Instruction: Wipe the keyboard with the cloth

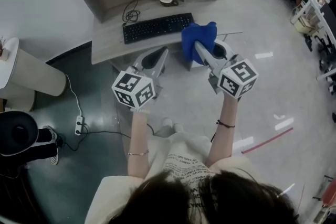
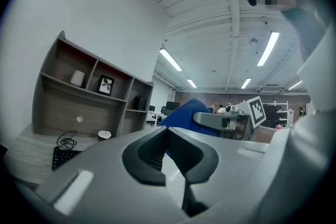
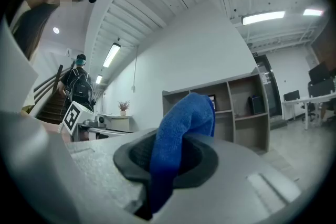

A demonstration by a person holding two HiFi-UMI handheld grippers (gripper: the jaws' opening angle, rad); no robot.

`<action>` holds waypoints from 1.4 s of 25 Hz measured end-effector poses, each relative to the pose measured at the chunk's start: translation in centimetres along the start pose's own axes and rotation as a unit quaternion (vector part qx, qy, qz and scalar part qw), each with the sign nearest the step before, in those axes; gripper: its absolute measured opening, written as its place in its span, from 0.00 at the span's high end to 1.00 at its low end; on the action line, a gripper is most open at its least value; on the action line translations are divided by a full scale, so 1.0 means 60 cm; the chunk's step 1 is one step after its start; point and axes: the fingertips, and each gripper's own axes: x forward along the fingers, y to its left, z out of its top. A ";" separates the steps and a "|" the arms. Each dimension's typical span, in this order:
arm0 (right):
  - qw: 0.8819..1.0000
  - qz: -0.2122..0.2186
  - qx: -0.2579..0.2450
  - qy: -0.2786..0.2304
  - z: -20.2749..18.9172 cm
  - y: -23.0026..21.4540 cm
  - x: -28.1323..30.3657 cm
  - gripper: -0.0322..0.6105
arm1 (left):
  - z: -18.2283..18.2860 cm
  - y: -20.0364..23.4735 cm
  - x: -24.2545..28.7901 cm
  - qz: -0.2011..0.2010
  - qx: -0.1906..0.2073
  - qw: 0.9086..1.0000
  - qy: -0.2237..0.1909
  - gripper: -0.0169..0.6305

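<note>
Your right tongs point(image 1: 201, 51) clamp the blue cloth point(image 1: 198, 38) over the tabletop's point(image 1: 109, 40) front right corner, beside the keyboard point(image 1: 157, 28). Your left tongs point(image 1: 156, 59) are together, empty.

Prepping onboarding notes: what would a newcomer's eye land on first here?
The bright blue cloth stands out, clamped in the right gripper and raised in front of the grey wooden desk. On that desk lies a black keyboard. The left gripper is shut on nothing.

keyboard point(image 2: 63, 157): half hidden by left tongs point(image 2: 167, 131) | framed photo point(image 2: 106, 84): too small
</note>
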 end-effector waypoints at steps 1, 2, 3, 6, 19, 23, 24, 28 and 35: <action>1.000 0.000 0.002 0.001 -0.003 -0.002 0.002 0.86 | 0.000 0.003 -0.001 0.002 0.000 1.000 0.000 0.99; 1.000 0.000 0.005 0.001 -0.005 -0.005 0.005 0.86 | 0.000 0.007 -0.001 0.005 0.000 1.000 0.000 0.99; 1.000 0.001 0.008 0.000 -0.007 -0.006 0.009 0.86 | 0.000 0.011 -0.001 0.007 0.000 1.000 0.000 0.99; 1.000 0.008 0.013 0.002 -0.014 -0.007 0.024 0.86 | -0.008 0.024 -0.001 0.015 -0.002 1.000 0.009 0.99; 1.000 -0.009 0.006 0.005 -0.014 -0.089 0.118 0.86 | 0.002 0.126 0.080 -0.005 -0.008 1.000 0.008 0.99; 1.000 -0.013 0.006 0.008 -0.017 -0.116 0.151 0.86 | 0.006 0.161 0.113 -0.013 -0.011 1.000 0.009 0.99; 1.000 -0.014 0.008 0.008 -0.018 -0.123 0.157 0.86 | 0.007 0.167 0.121 -0.016 -0.012 1.000 0.011 0.99; 1.000 -0.021 0.011 0.009 -0.021 -0.147 0.178 0.86 | 0.009 0.189 0.148 -0.024 -0.011 1.000 0.014 0.99; 0.999 -0.044 0.011 0.005 -0.017 -0.194 0.199 0.86 | 0.016 0.226 0.189 -0.039 -0.004 0.999 0.018 0.99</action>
